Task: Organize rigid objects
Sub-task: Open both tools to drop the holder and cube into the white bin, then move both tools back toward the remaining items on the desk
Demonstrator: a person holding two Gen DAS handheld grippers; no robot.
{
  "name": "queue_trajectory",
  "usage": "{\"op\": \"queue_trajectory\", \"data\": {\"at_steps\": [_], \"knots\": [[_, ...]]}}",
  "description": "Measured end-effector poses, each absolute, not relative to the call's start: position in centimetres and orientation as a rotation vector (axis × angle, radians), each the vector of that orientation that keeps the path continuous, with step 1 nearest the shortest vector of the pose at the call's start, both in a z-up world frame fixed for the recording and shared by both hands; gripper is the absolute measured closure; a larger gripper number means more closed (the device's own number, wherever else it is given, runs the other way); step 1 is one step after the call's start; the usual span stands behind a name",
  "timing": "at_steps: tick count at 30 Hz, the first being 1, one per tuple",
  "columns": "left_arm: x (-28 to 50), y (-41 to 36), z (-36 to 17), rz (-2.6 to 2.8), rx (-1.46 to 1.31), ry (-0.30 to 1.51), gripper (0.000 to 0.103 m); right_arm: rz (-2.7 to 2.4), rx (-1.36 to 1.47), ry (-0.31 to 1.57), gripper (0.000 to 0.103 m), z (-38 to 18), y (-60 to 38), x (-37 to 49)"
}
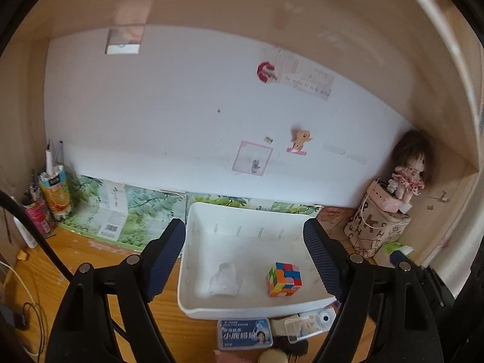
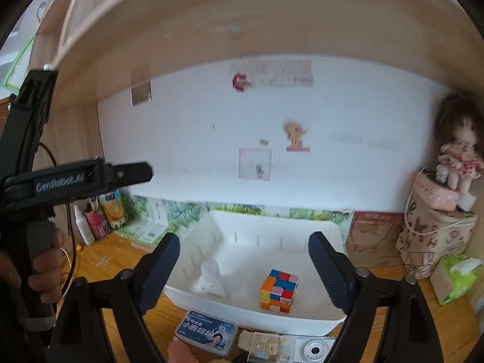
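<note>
Left gripper (image 1: 244,257), right gripper (image 2: 243,269): jaws wide apart, empty, over white bin (image 2: 272,222) containing Rubik's cube (image 2: 279,290); camera (image 2: 314,349) partly cut off.

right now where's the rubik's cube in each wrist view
Left wrist: the rubik's cube sits low and right of centre, inside the white bin, right of a crumpled white wrapper.
Right wrist: the rubik's cube is low, just right of centre, in the white bin, between the open fingers.
Shared landmark: the blue rectangular box on the desk, just in front of the bin.
</note>
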State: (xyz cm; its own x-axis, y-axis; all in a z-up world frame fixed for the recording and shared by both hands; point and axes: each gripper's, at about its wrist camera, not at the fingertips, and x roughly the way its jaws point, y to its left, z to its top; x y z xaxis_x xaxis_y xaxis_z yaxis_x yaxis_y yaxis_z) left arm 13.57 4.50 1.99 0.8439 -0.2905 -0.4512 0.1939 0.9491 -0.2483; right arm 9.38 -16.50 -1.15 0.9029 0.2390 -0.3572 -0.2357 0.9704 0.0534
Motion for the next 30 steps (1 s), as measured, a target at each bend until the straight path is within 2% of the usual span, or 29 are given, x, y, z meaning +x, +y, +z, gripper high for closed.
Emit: {"op": "queue_trajectory", "data": {"at_steps": [13, 30], "knots": [[5.5, 7.3, 3.2, -0.282, -0.148, 0.466, 0.020, 0.189, 0.042, 0.289, 0.012, 0.0, -15.5, 1.7], [1.6, 8.2, -0.4, -0.334, -0.175, 0.632, 0.020, 0.148, 0.003, 0.379, 0.012, -2.2, -14.5, -3.9]]}}
